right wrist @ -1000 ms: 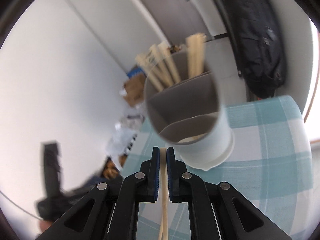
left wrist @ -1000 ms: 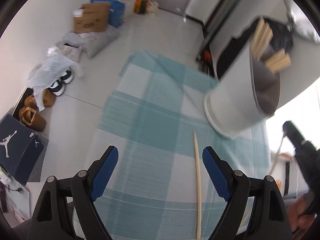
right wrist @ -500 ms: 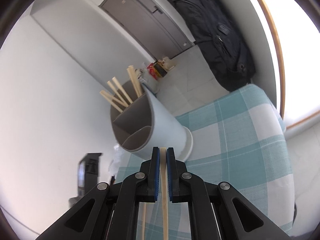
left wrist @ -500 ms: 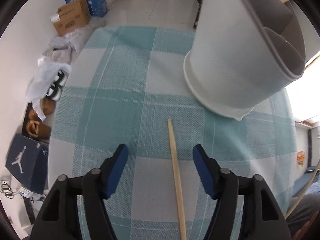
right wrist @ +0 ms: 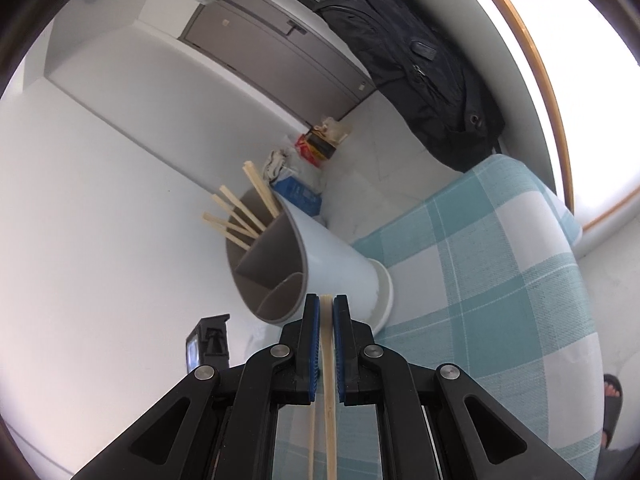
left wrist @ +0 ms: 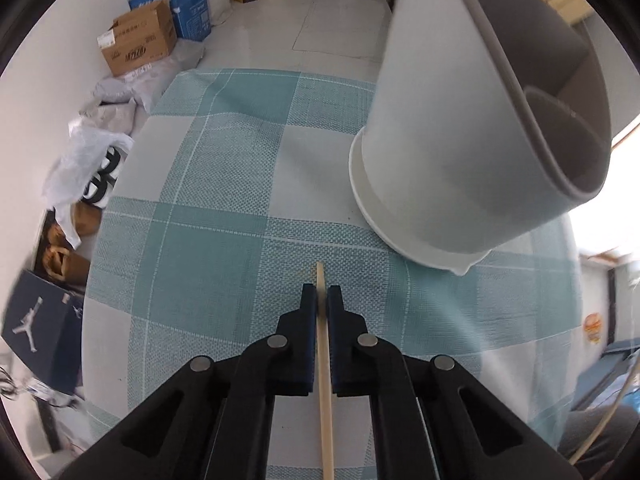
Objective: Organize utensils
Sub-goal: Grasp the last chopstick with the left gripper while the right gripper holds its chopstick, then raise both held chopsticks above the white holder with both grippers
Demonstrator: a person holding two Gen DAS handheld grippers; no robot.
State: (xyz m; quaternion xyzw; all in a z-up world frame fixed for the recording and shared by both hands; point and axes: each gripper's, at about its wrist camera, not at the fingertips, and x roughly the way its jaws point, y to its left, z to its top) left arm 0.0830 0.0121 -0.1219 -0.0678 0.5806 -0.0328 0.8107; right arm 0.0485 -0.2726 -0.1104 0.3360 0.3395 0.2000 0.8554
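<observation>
In the left wrist view my left gripper [left wrist: 320,292] points down at the teal checked tablecloth [left wrist: 220,220]. Its jaws are closing, and the blue pads press on a wooden chopstick [left wrist: 325,380] lying on the cloth, whose tip pokes out just past them. The grey-white utensil holder [left wrist: 440,160] stands close at the upper right. In the right wrist view my right gripper [right wrist: 327,302] is shut on another chopstick [right wrist: 329,360], held in the air just in front of the holder [right wrist: 328,256]. Several chopsticks [right wrist: 240,216] stick out of the holder's far compartment; the nearer compartments look bare.
Cardboard boxes [left wrist: 140,44], plastic bags [left wrist: 88,152] and a dark shoe box [left wrist: 36,332] lie on the floor left of the table. A black backpack [right wrist: 420,64] hangs by the door. A sandalled foot [right wrist: 612,396] shows past the table's right edge.
The left gripper came down over the lying chopstick and its jaws closed from wide apart onto it. The right gripper drew back from the holder and rolled, still gripping its chopstick.
</observation>
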